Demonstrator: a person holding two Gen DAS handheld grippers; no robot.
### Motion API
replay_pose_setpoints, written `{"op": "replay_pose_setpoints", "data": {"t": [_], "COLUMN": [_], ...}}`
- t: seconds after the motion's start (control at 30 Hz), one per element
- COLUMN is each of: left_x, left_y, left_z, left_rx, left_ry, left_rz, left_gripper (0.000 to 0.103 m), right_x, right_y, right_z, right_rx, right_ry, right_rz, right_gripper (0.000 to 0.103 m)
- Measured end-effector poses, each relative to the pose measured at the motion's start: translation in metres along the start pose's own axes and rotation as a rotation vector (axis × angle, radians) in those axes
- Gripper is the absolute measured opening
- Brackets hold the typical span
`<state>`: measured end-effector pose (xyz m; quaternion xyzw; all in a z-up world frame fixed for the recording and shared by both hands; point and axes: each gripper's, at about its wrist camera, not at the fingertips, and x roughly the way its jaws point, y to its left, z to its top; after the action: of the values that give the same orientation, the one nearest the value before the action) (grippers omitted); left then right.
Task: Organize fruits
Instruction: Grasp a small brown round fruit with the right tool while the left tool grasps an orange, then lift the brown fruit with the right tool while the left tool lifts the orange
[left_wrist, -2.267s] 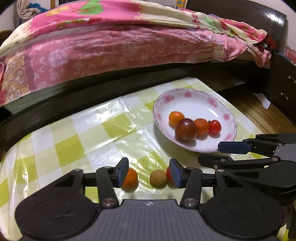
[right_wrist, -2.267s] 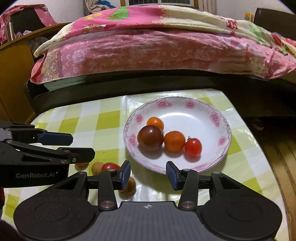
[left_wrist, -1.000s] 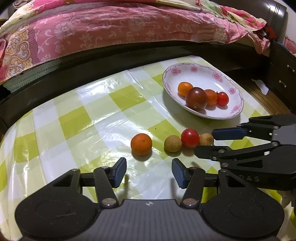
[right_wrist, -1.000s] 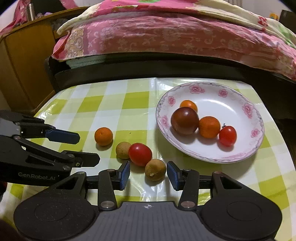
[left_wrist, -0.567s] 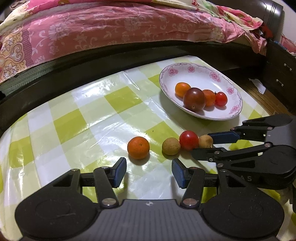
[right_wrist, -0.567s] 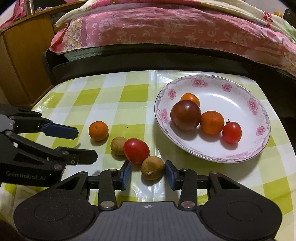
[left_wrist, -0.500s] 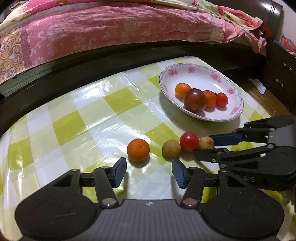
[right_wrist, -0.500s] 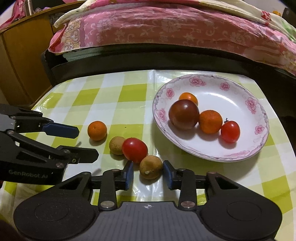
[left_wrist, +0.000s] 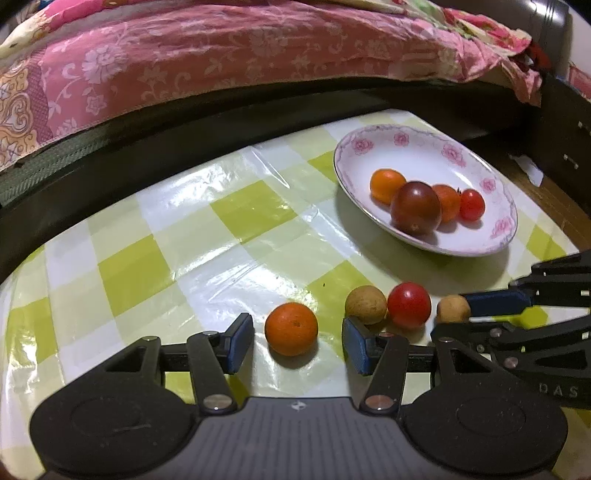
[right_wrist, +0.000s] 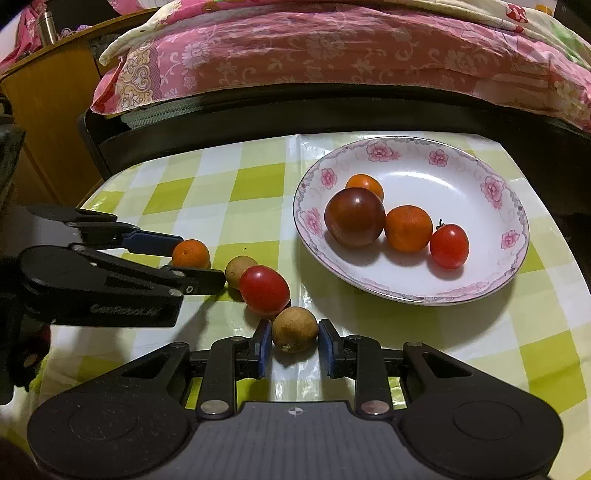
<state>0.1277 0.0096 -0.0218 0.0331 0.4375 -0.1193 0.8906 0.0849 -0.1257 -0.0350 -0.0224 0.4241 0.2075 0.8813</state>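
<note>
On the surface (left_wrist: 207, 229), from the left, the left hand-held gripper (left_wrist: 295, 341) is closing around an untouched orange (left_wrist: 291, 328), while the right hand-held gripper (right_wrist: 291, 345) pinches a brown fruit (right_wrist: 294, 329) that may squirt into the neighbouring tomato (right_wrist: 264, 290), short of the plate (right_wrist: 491, 284).

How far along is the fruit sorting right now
Done: four fruits sit in the floral plate. In hand: the right gripper is shut on a brown longan; the left gripper straddles the small orange, jaws closing, not yet gripping. Left: the red tomato and the other longan.
</note>
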Motion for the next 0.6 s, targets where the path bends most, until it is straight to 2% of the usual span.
{"op": "replay_pose_setpoints", "data": {"t": [0.3,0.6], "left_x": [-0.004,-0.017], "left_y": [-0.002,-0.007], "left_z": [-0.002,-0.008], "left_rx": [-0.001,0.016], "left_ry": [0.012,0.015], "left_rz": [0.008,-0.035], "left_gripper": [0.038,0.037], "right_x": [0.0,0.001], "right_y": [0.001,-0.001], "right_z": [0.002,0.002], "right_rx": [-0.002,-0.001], "right_ry": [0.011,0.003], "right_rz": [-0.002,0.001], "right_gripper": [0.021,0.021]}}
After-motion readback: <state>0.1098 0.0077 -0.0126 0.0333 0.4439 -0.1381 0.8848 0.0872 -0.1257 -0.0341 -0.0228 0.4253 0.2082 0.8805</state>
